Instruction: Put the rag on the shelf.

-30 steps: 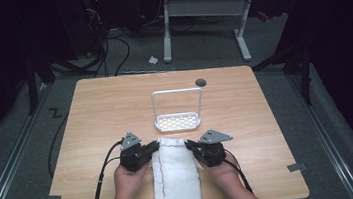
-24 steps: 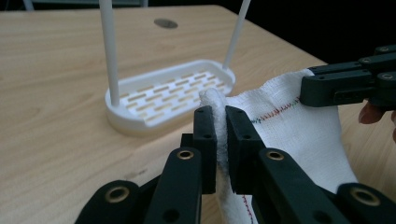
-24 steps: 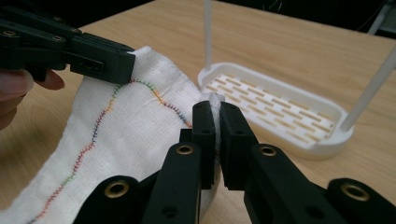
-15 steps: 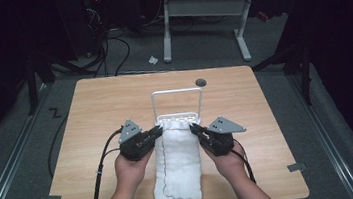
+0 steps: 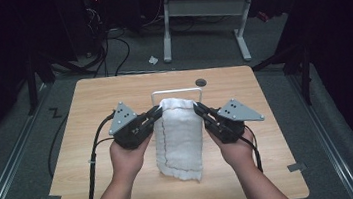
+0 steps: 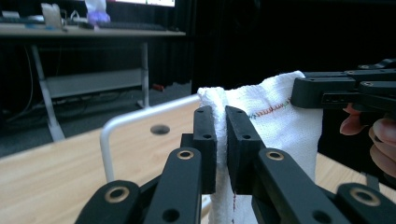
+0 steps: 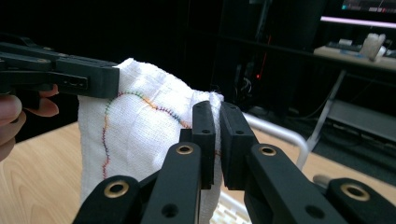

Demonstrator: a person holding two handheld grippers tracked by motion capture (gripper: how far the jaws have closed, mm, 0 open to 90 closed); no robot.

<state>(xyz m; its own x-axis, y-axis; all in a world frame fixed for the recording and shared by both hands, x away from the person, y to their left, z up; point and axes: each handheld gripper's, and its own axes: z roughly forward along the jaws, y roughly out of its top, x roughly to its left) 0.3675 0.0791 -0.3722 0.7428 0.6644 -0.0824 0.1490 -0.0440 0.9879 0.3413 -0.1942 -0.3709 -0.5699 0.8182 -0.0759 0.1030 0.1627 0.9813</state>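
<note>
Towel (image 5: 179,137), white with a wavy coloured stitch line, held up off the table (image 5: 99,189) by its two top corners, hanging down in front of the rack (image 5: 176,92); lower end trailing toward the near edge of the table, whether touching the wood cannot be told. Top edge level with the rack's top bar, just in front of it.

Left gripper (image 5: 156,114) at the towel's left top corner, jaws closed to a narrow slit with the cloth (image 6: 275,116) pinched between them, seen close up in the left gripper view (image 6: 222,140). Right gripper (image 5: 200,111) at the towel's right top corner, jaws likewise pressed together on a fold of the cloth (image 7: 140,121), shown in the right gripper view (image 7: 215,140). Each gripper gripped by a hand (image 5: 128,158), (image 5: 235,148), forearms coming in from the near side of the towel.

Rack: white wire frame, upright, directly behind the towel near the middle of the table. Dark round hole (image 5: 200,82) in the tabletop just beyond the rack, to the towel's right. Desk frame (image 5: 199,11) on the floor well behind the towel.
</note>
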